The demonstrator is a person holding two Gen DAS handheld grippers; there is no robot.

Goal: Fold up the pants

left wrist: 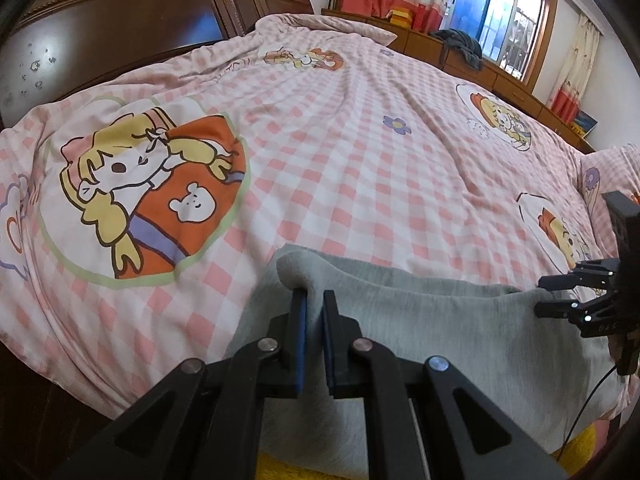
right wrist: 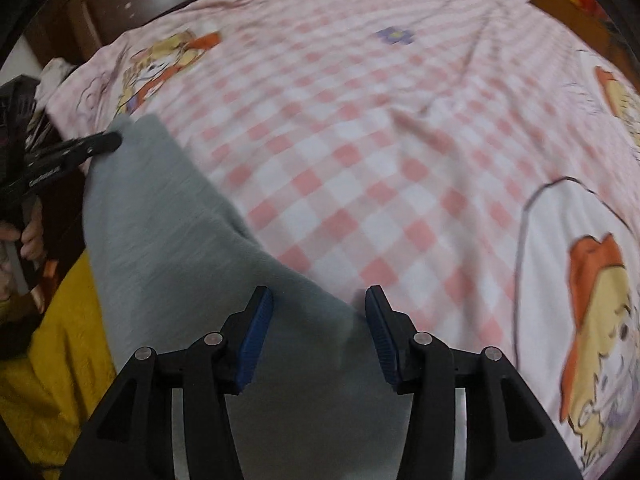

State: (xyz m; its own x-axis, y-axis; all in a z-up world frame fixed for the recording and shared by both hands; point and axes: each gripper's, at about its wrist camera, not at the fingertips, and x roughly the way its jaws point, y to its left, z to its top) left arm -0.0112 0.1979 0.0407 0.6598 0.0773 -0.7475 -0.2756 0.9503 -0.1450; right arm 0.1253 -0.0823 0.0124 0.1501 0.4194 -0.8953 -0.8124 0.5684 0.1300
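Observation:
Grey pants [left wrist: 420, 320] lie along the near edge of the bed, on a pink checked cover [left wrist: 340, 140] with cartoon prints. My left gripper [left wrist: 316, 294] is shut on a raised fold at the pants' left end, with cloth pinched between the blue pads. My right gripper [left wrist: 541, 297] shows at the right edge, by the pants' other end. In the right wrist view, the right gripper [right wrist: 317, 294] stands open above a corner of the pants [right wrist: 168, 220], and its pads are clear of the cloth. The left gripper [right wrist: 114, 140] holds the far end there. The picture is blurred.
Dark wooden furniture [left wrist: 120, 20] stands behind the bed on the left. A low wooden cabinet [left wrist: 500, 76] under the window carries a dark garment [left wrist: 460, 46]. A pillow [left wrist: 612, 168] lies at the right. Yellow cloth [right wrist: 60, 340] and a person's hand [right wrist: 32, 240] are at the bed's near side.

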